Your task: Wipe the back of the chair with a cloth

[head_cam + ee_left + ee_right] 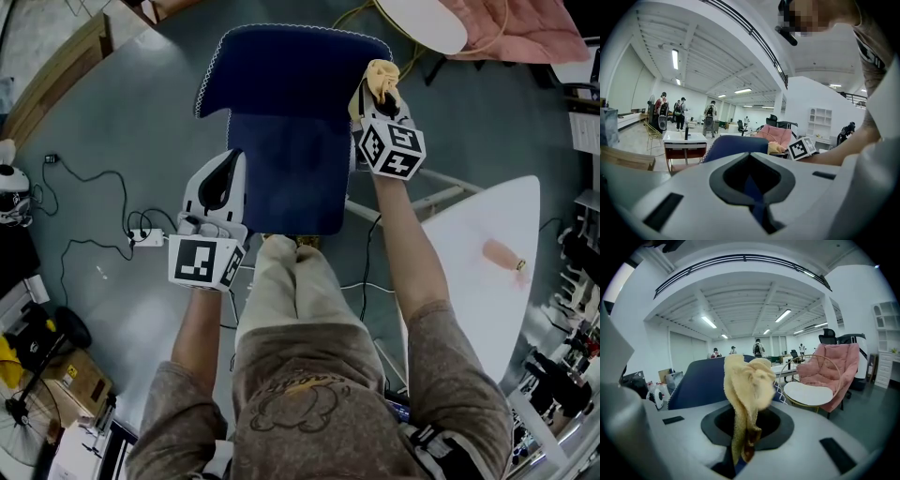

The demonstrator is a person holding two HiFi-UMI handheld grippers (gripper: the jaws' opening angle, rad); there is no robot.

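Observation:
The dark blue chair stands right in front of me, its back at the far side. My right gripper is shut on a yellow cloth at the right end of that back. In the right gripper view the cloth sticks up from the shut jaws of that gripper, with the chair back just behind. My left gripper hovers by the seat's left edge, shut and holding nothing. The left gripper view shows its own gripper pointing at the chair back.
My legs reach the seat's near edge. A white tabletop with a small pink object lies to the right. A round white side table and a pink chair stand beyond. Cables and a power strip lie on the floor to the left.

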